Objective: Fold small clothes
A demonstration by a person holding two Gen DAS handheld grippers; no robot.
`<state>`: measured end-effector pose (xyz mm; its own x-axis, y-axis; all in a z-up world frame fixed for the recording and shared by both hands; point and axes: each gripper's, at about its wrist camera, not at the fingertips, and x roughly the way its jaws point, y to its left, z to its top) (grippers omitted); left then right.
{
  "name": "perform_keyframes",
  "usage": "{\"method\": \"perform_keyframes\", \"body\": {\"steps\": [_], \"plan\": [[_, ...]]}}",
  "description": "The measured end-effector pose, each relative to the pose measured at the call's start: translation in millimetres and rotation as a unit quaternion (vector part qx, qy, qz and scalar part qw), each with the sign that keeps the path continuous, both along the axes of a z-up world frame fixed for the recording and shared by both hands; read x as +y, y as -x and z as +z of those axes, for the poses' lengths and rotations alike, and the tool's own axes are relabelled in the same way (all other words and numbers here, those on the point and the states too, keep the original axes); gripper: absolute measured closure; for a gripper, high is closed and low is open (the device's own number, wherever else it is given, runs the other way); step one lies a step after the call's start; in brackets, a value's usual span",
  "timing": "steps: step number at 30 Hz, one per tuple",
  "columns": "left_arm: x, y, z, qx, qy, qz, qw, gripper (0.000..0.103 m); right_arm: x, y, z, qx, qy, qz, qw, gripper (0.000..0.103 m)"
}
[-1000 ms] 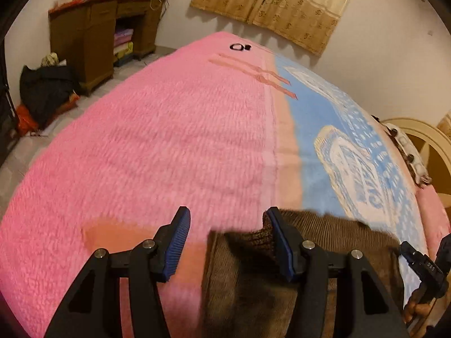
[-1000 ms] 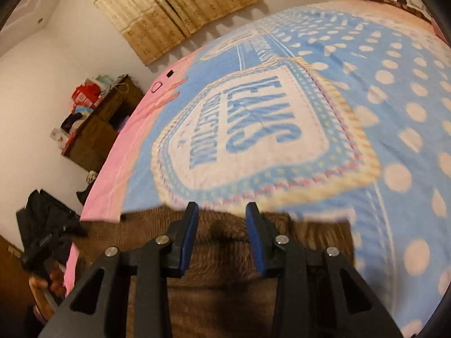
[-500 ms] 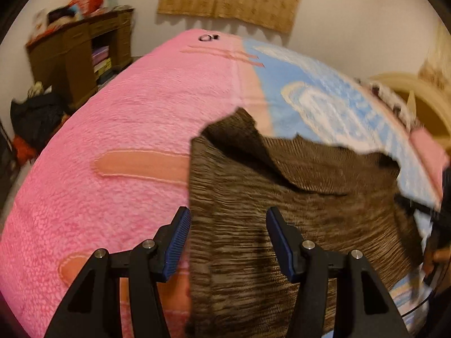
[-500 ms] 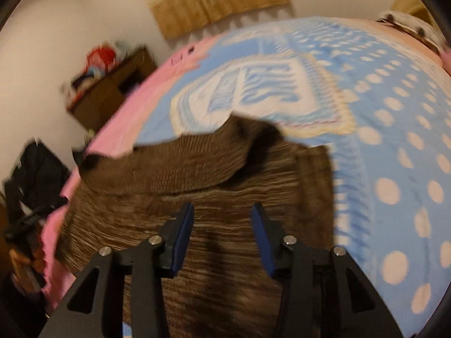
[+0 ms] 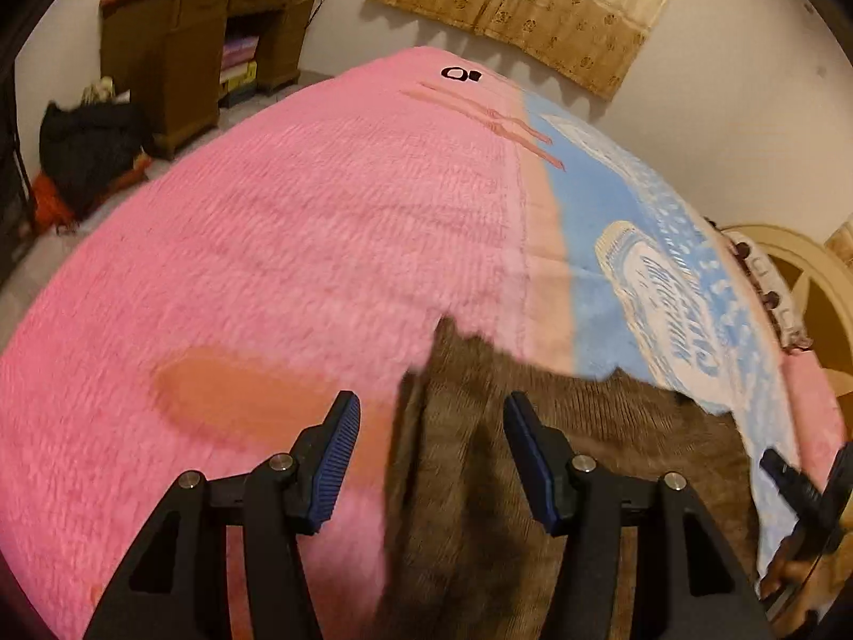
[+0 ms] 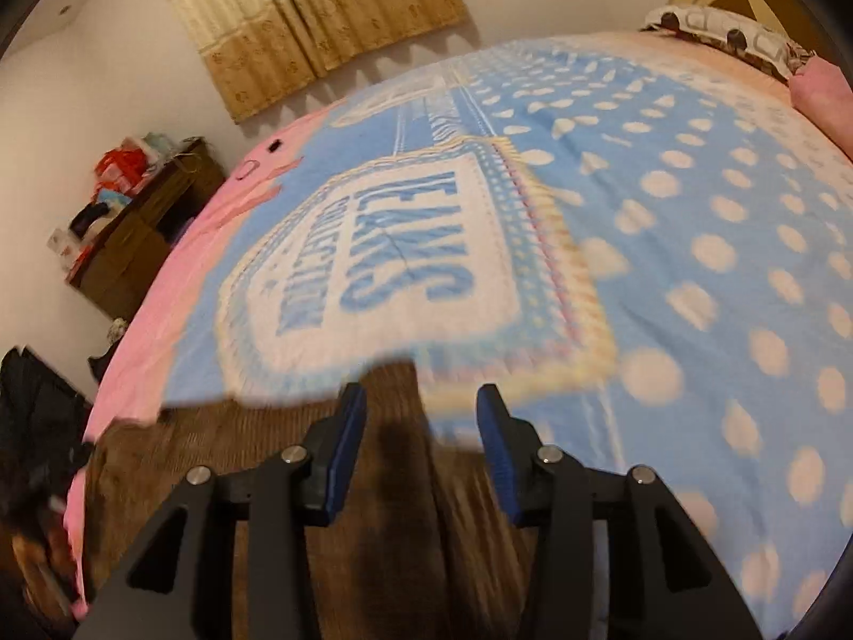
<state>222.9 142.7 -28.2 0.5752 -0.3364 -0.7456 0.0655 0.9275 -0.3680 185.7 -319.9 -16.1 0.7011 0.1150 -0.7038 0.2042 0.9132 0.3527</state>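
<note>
Garment: a brown ribbed knit garment (image 5: 560, 458) is being shown lying on the bed, near its front edge, straddling the seam between the pink blanket (image 5: 298, 245) and the blue polka-dot blanket (image 6: 693, 224).
Garment shape: one layer is being seen doubled over another, with a peak of cloth rising at the far edge; the kind of garment cannot be told through the blur.
Left gripper: the left gripper (image 5: 431, 457) is being held over the garment's left edge with its jaws standing moderately wide; the blue pads (image 5: 335, 458) are not being pressed against the cloth, and nothing is being held.
Right gripper: the right gripper (image 6: 421, 445) is being held over the garment's right part, at its far edge; its jaws are standing somewhat narrower, clear of the cloth, and nothing is being gripped.
Blue blanket: a large white label print with blue lettering (image 6: 384, 277) is being shown just beyond the garment.
Room: a brown wooden desk (image 5: 176, 58) piled with clutter is being seen against the wall, a tan curtain (image 5: 533, 5) is being seen hanging behind the bed, and a dark bag (image 5: 90, 154) is being shown on the floor.
</note>
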Motion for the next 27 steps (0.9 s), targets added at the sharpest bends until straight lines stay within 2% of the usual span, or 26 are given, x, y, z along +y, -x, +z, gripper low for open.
{"method": "perform_keyframes", "body": {"steps": [2,6,9,11,13,14,16,18,21,23,27], "plan": [[8,27,-1,-0.008,0.010,-0.002,0.9999,0.046,0,36,4,-0.014,-0.001,-0.004,1.000,0.056],[5,79,0,-0.028,0.002,-0.008,0.9996,0.046,8,95,2,-0.025,0.024,-0.002,0.999,0.055],[1,109,-2,-0.039,0.007,-0.007,0.9992,0.046,24,106,-4,-0.019,0.052,0.015,0.998,0.051],[-2,124,-5,-0.043,0.017,-0.007,0.9989,0.046,28,107,-9,-0.013,0.044,0.019,0.999,0.050],[-10,131,-9,-0.039,0.008,-0.017,0.9991,0.046,33,107,-16,-0.003,0.029,0.036,0.999,0.050],[-13,134,-11,-0.039,-0.004,-0.018,0.9991,0.046,39,107,-18,0.001,0.029,0.047,0.998,0.051],[-16,139,-12,-0.045,-0.020,-0.022,0.9985,0.046,53,109,-21,0.011,0.047,0.068,0.996,0.066],[-17,141,-13,-0.050,-0.025,-0.027,0.9981,0.046,62,116,-22,0.010,0.057,0.085,0.995,0.074],[-18,139,-16,-0.048,-0.027,-0.024,0.9982,0.046,64,120,-27,0.014,0.049,0.092,0.995,0.074],[-19,137,-15,-0.044,-0.028,-0.022,0.9984,0.046,61,121,-32,0.015,0.042,0.086,0.995,0.093],[-21,141,-9,-0.045,-0.024,-0.039,0.9980,0.046,49,135,-24,0.000,-0.018,0.084,0.996,0.094]]}}
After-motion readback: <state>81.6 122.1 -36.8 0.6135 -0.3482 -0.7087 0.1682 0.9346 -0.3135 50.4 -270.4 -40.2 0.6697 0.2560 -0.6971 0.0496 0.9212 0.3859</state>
